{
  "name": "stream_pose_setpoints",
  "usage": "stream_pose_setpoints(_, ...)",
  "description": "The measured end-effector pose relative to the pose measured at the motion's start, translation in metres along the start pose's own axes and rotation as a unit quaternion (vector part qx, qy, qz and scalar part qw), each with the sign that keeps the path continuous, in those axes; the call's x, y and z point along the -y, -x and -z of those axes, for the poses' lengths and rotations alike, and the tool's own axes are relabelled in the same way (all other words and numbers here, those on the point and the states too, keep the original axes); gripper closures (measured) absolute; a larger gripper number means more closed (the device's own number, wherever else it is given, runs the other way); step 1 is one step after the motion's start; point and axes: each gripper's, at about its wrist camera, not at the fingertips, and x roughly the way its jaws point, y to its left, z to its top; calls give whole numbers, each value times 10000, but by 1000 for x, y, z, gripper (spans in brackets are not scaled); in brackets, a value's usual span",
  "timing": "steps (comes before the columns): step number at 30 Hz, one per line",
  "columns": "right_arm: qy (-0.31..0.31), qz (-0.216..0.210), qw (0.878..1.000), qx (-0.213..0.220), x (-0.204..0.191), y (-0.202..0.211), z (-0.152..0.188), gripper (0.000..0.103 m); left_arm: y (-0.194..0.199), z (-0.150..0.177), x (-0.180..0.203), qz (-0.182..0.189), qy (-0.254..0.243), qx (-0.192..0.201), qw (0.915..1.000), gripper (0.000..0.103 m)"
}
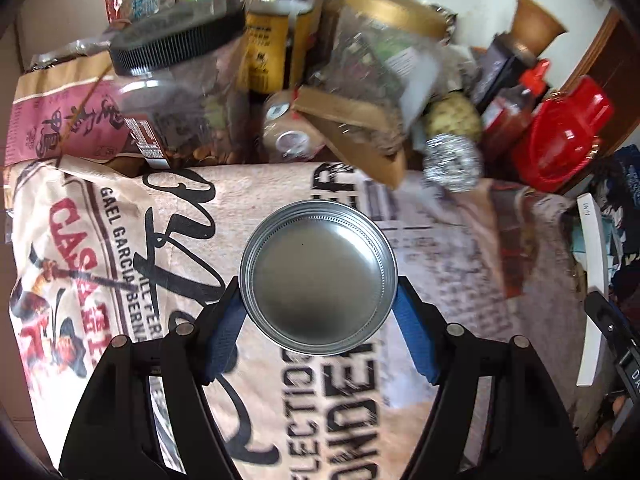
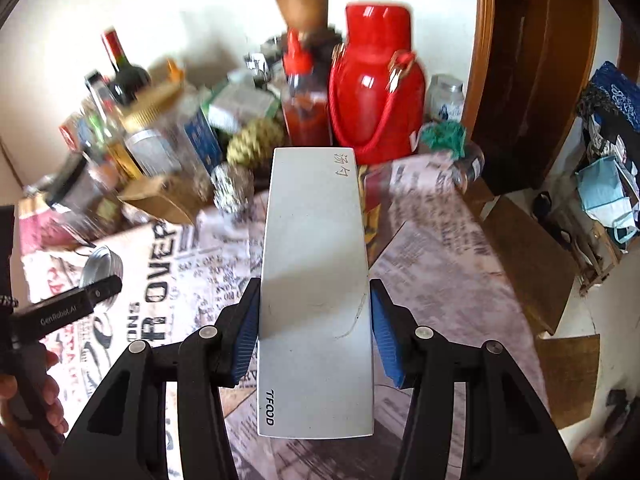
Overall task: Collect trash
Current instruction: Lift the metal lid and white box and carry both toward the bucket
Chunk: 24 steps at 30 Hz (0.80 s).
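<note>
Jaws first: right gripper [image 2: 315,322] clamped across the width of a long pale grey box [image 2: 316,280], pads pressing its two long edges, box pointing away over the table [image 2: 440,248]. Left gripper [image 1: 318,300] closed on a round metal lid [image 1: 318,274], one pad at each side of the rim, hollow side facing the camera, carried above the printed cloth [image 1: 120,240].

Largest to smallest, on handling. Box: probably thin card, light, likely hollow, so prone to buckle under a hard squeeze; best held as now, across the narrow width and near one end. Lid: stiff, light, smooth metal, likely slippery; rim the only sensible purchase, and a tilt could let it pivot out.

Behind both, unsorted clutter at the table's back edge: red flask [image 2: 376,80], sauce bottle [image 2: 304,100], foil ball [image 1: 452,164]. No bin visible in either view.
</note>
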Motion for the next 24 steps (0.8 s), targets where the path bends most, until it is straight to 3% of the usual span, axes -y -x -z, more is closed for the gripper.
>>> stream_pose_setpoints(9,442,-619,9949,668,-10,55,-9,55,119,35,66,104,45,950,9954,33)
stream_pose_setpoints(17,910,-1179,9835,1026,8,98,3,55,216,93,127,32,342,1873,9817,33)
stream_pose_setpoints(24,1252,-1498,9717,1327,15,142,5,55,286,134,147,-69,418,2403,9698,33)
